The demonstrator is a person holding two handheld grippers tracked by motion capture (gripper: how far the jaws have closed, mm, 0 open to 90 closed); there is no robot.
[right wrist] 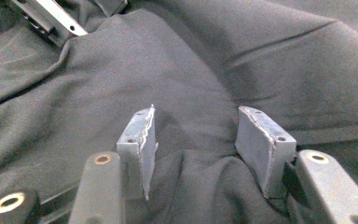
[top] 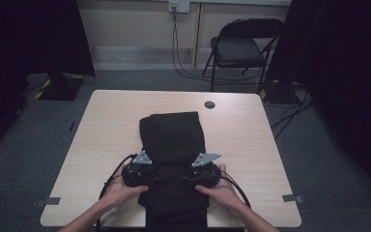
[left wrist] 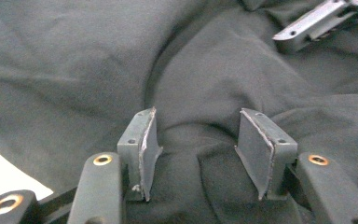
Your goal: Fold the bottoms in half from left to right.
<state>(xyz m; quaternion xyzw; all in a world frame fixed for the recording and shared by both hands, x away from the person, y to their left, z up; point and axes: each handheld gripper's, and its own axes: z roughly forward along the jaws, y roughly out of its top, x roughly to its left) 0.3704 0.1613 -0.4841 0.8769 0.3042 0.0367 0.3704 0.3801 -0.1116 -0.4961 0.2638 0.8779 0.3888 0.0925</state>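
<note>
Black cloth (top: 174, 140) lies part-folded on tabletop (top: 111, 125). Left tool (top: 150, 178) and right tool (top: 187, 179) released, astride ridges; further folding remains.

Two black grippers, left gripper (top: 150, 178) and right gripper (top: 187, 178), have grey three-cornered plates, black cables, and brass-ringed screws beside grey pads (left wrist: 147, 154).

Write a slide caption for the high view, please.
Two hand-held grippers, left gripper and right gripper, meet over a black garment on a wooden table.
</note>
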